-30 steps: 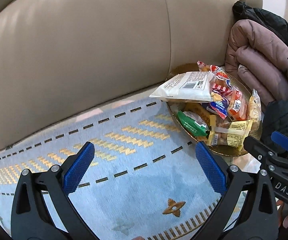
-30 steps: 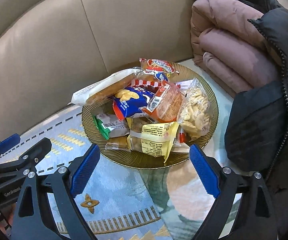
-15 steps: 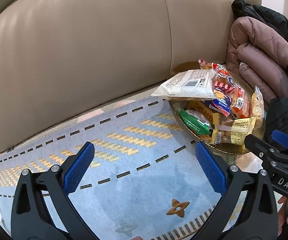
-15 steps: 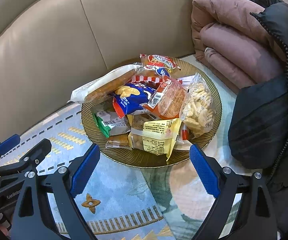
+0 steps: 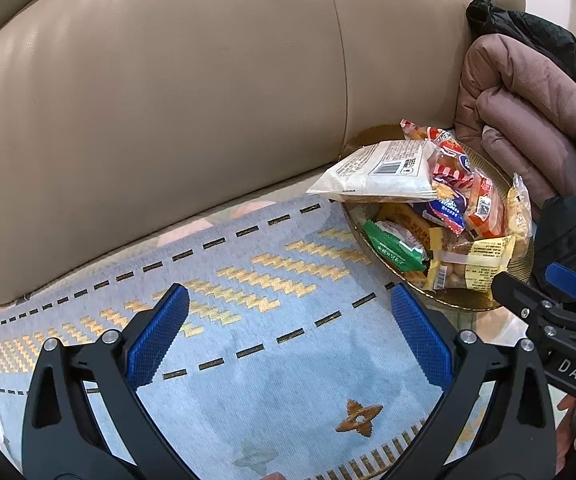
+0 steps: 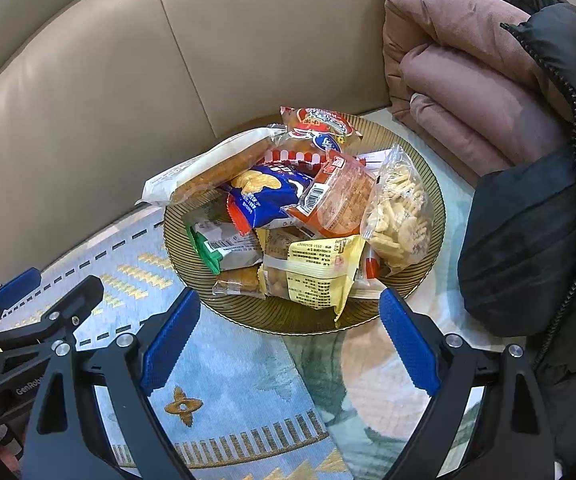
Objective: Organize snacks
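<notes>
- Your right hand-held gripper (image 6: 290,344) — jaws spread wide, nothing between them — hovers just short of the near rim of the gold plate (image 6: 271,316).
- Your left hand-held gripper (image 5: 288,336) is released too, over bare blue rug (image 5: 247,360); from there the plate sits well off to the right and ahead.
- Right is clearly nearer — use it.
- Snacks are heaped on the plate, on the sofa (image 6: 87,100) seat beside the folded jackets (image 6: 468,80).
- Closest to you: the yellow packet (image 6: 316,276), straight ahead between the jaws and hanging over the rim.
- Long white packet (image 6: 207,168) lies diagonally, jutting off the plate's far-left edge.
</notes>
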`<state>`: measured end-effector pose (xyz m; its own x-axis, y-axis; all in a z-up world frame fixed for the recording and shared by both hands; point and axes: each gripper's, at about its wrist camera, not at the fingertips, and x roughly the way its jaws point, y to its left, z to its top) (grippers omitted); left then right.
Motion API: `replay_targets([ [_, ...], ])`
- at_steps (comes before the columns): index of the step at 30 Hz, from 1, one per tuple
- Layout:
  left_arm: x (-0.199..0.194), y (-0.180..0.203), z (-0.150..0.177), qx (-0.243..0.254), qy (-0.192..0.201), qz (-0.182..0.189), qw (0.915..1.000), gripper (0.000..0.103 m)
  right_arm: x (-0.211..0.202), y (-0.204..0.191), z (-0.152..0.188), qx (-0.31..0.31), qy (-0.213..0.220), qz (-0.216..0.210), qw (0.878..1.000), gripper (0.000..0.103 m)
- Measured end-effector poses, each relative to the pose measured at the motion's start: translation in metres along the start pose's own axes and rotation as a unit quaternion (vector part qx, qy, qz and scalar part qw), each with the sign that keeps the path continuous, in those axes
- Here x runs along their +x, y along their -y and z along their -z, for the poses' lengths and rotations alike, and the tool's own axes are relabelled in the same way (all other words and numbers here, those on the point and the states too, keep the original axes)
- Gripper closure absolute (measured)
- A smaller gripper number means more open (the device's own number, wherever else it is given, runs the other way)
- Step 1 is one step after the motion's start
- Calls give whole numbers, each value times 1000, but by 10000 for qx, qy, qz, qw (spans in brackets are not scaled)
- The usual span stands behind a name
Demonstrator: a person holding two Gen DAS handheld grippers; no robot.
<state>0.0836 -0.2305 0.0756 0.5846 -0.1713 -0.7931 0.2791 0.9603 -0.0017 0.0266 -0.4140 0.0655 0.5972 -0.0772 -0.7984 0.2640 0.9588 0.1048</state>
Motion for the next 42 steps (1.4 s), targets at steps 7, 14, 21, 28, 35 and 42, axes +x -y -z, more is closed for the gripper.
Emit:
replay_targets([
  [7, 2, -3, 0, 28, 25, -46, 10000, 3, -2, -1, -1, -31, 28, 18, 10000, 13],
  [14, 2, -2, 0, 50, 41, -69, 10000, 3, 0, 0, -1, -61, -2, 4, 10000, 13],
  [21, 4, -2, 1, 1, -15, -49, 10000, 3, 2, 0, -1, -65, -16, -8, 10000, 13],
  [28, 6, -2, 2, -36, -96, -15, 9999, 3, 3, 1, 0, -77, -29, -5, 10000, 13],
  [35, 10, -4, 5, -130, -196, -1, 9997, 3, 5, 1, 1, -60, -59, -8, 10000, 13],
  [42, 10, -3, 5, -165, -216, 3, 9996, 3, 4, -1, 2, -61, -63, 9, 10000, 13],
])
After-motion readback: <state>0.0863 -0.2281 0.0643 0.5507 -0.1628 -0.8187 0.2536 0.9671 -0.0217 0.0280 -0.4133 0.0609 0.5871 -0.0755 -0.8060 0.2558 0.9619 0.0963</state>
